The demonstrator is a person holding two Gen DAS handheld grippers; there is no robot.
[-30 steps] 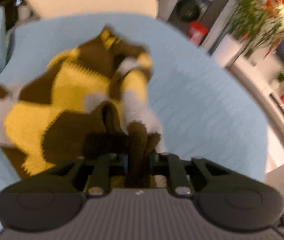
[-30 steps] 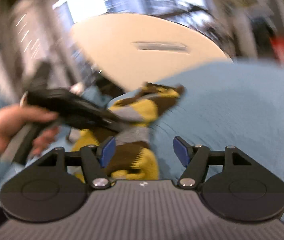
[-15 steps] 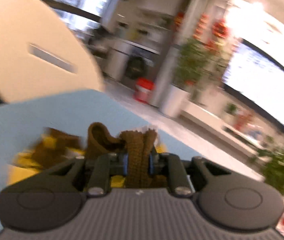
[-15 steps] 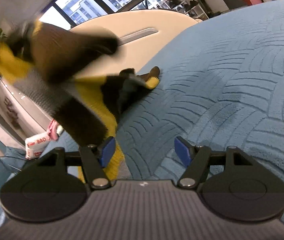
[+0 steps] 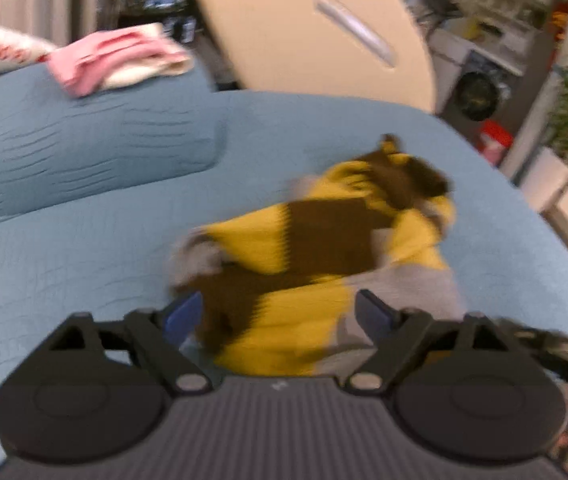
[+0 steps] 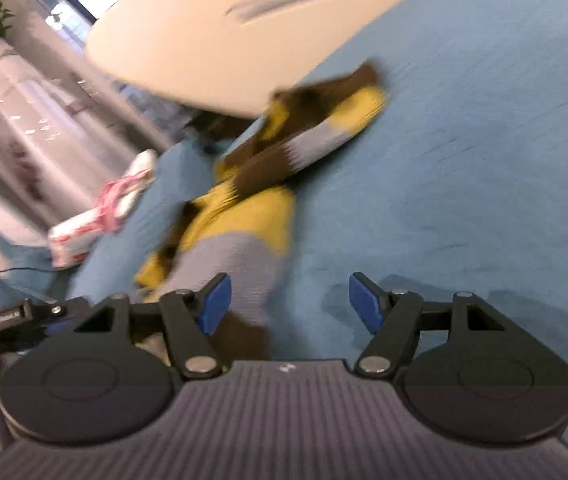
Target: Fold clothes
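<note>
Left gripper [image 5: 280, 314]: jaws opening, already wide; the near edge of the sweater lies between the blue pads [image 5: 182, 316], which do not press on it.

Right gripper [image 6: 285, 298]: jaws partly apart, gripping nothing; grey and brown knit lies just beside the left pad, blue cover under the rest of the gap.

Sweater [image 5: 315, 248]: knit in yellow, brown and grey blocks, crumpled in a heap on the blue cushion [image 5: 84, 264], toward its right side in the left wrist view; motion-blurred.

Second blue cushion [image 5: 84, 140]: beyond, at the left, bearing a folded pink and white cloth [image 5: 112, 60] near its far edge.

White bag [image 6: 72, 236]: beside that cloth, red print too blurred to read.

Cream round tabletop [image 5: 303, 28]: beyond the cushions' far edge.

Washing machine [image 5: 475, 92] and red bin [image 5: 493, 140]: farthest, right.
</note>
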